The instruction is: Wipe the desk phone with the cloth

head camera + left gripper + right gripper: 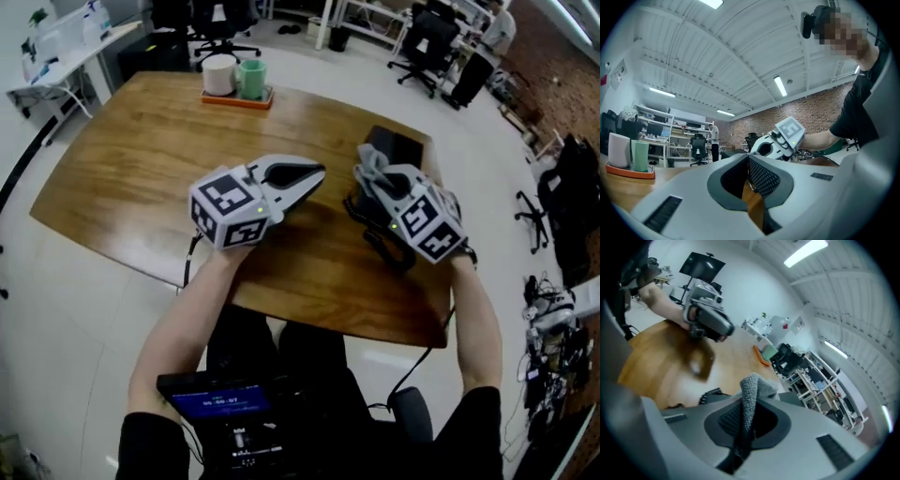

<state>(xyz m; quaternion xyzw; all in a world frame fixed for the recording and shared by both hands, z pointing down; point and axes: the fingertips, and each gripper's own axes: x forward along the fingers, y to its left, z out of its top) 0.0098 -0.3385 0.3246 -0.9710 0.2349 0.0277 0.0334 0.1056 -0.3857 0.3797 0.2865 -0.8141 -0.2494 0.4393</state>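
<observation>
A black desk phone (pixel 396 146) sits on the right side of the wooden table (pixel 141 178), mostly hidden under my right gripper (pixel 367 171). That gripper is shut on a grey knitted cloth (pixel 372 159), which sticks up from between its jaws just over the phone. In the right gripper view the cloth (pixel 750 394) hangs pinched in the right gripper (pixel 744 414), with part of the phone's keypad (pixel 710 394) showing below it. My left gripper (pixel 317 174) hovers over the table just left of the phone. It is shut with nothing held, as the left gripper (pixel 748 158) shows in its own view.
An orange tray (pixel 236 99) with a white cup (pixel 219 74) and a green cup (pixel 251 79) stands at the table's far edge. Office chairs and desks stand on the floor around the table. A black cable (pixel 424 356) hangs off the near right edge.
</observation>
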